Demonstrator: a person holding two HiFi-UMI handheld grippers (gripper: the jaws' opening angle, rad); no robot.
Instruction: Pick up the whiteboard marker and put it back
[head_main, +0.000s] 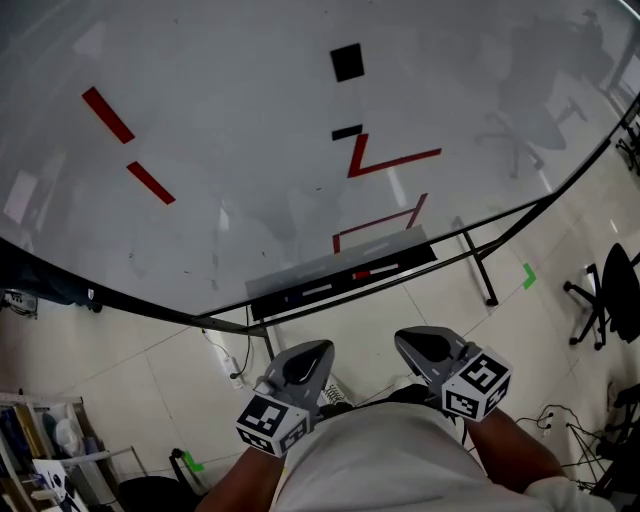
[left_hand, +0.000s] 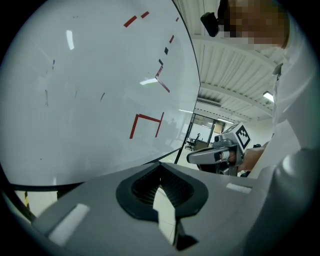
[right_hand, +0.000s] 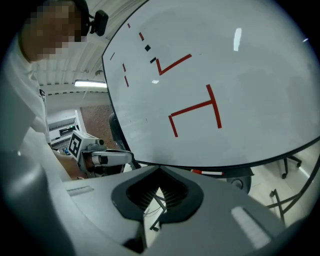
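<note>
A whiteboard marker (head_main: 375, 271) with a red cap lies on the grey tray (head_main: 420, 250) under the whiteboard (head_main: 250, 180); a second marker (head_main: 315, 290) lies left of it. The red-capped marker (right_hand: 206, 172) also shows in the right gripper view, just beyond the jaws. My left gripper (head_main: 310, 352) and right gripper (head_main: 415, 342) hang side by side close to the person's body, below the tray and apart from it. Both are shut with nothing in them. The left gripper (left_hand: 161, 182) sees the right one (left_hand: 215, 155) beside it; the right gripper (right_hand: 160, 187) sees the left one (right_hand: 107, 159).
Red lines and two black squares (head_main: 347, 62) mark the board. The stand's leg (head_main: 480, 270) reaches the floor at right, near green tape (head_main: 528, 276) and an office chair (head_main: 605, 295). Cables (head_main: 235, 375) lie under the tray. A cluttered shelf (head_main: 40, 440) stands lower left.
</note>
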